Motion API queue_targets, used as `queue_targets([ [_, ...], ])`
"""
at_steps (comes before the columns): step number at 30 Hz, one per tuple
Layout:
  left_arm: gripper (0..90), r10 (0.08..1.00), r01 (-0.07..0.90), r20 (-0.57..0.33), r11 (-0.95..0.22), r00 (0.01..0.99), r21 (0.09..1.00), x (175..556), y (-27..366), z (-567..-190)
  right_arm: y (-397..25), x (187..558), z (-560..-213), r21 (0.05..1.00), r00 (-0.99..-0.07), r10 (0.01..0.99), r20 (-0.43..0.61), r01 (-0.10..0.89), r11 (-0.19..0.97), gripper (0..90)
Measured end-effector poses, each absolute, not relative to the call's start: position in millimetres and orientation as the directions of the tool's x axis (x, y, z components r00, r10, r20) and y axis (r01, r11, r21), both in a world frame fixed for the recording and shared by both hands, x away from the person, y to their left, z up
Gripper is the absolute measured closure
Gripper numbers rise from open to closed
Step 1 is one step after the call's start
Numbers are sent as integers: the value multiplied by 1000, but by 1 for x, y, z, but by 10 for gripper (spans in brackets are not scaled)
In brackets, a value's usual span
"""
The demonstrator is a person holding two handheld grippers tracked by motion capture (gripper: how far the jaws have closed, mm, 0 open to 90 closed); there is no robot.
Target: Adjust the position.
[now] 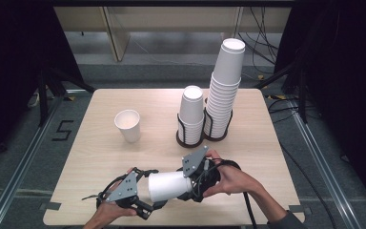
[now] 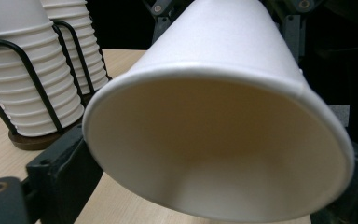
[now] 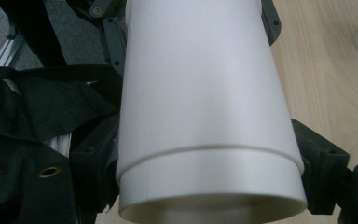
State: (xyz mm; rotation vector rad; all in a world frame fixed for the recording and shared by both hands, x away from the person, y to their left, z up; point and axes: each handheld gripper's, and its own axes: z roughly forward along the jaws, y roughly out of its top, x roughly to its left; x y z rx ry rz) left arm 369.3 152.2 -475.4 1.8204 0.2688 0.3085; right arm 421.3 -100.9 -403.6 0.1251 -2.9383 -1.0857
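Both the left gripper (image 1: 147,202) and right gripper (image 1: 190,183) clamp the nested cups (image 1: 169,185); pull straight apart, gently, without crushing the rims

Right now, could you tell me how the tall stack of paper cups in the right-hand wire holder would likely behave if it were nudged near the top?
The tall stack would probably sway or tip: it rises well above its wire holder, which braces only the lowest cups. The cups look like thin paper, so likely light and easily crushed. Nested loosely, the upper ones might slide off.
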Motion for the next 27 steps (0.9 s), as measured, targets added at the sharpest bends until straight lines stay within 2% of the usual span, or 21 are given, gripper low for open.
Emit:
queue_targets([
  [8,132,310,1,104,-321,945,947,369,153,-470,-103,422,-408,640,-996,-81,-26,-79,764,248],
  [14,145,317,8,114,-359,942,933,368,150,-467,-100,419,-413,601,-999,-53,-12,-50,797,185],
  [17,146,317,11,120,-381,941,924,368,149,-465,-96,418,-413,592,-995,-79,-59,-99,800,194],
  [19,145,319,12,129,-405,939,914,368,149,-464,-95,414,-410,574,-997,-35,-68,-68,816,183],
  [20,145,320,18,125,-411,939,912,368,149,-464,-92,413,-410,570,-992,-70,-104,-117,813,175],
  [21,145,317,21,122,-412,941,911,368,148,-464,-91,412,-409,567,-991,-73,-112,-124,815,175],
  [22,145,322,23,127,-425,938,905,367,148,-463,-90,408,-409,557,-994,-45,-95,-90,826,177],
  [23,145,321,28,125,-432,939,901,367,147,-463,-87,408,-409,548,-990,-73,-120,-128,827,174],
  [27,144,317,30,128,-449,940,893,366,143,-463,-80,404,-412,494,-984,-72,-163,-145,857,206],
])
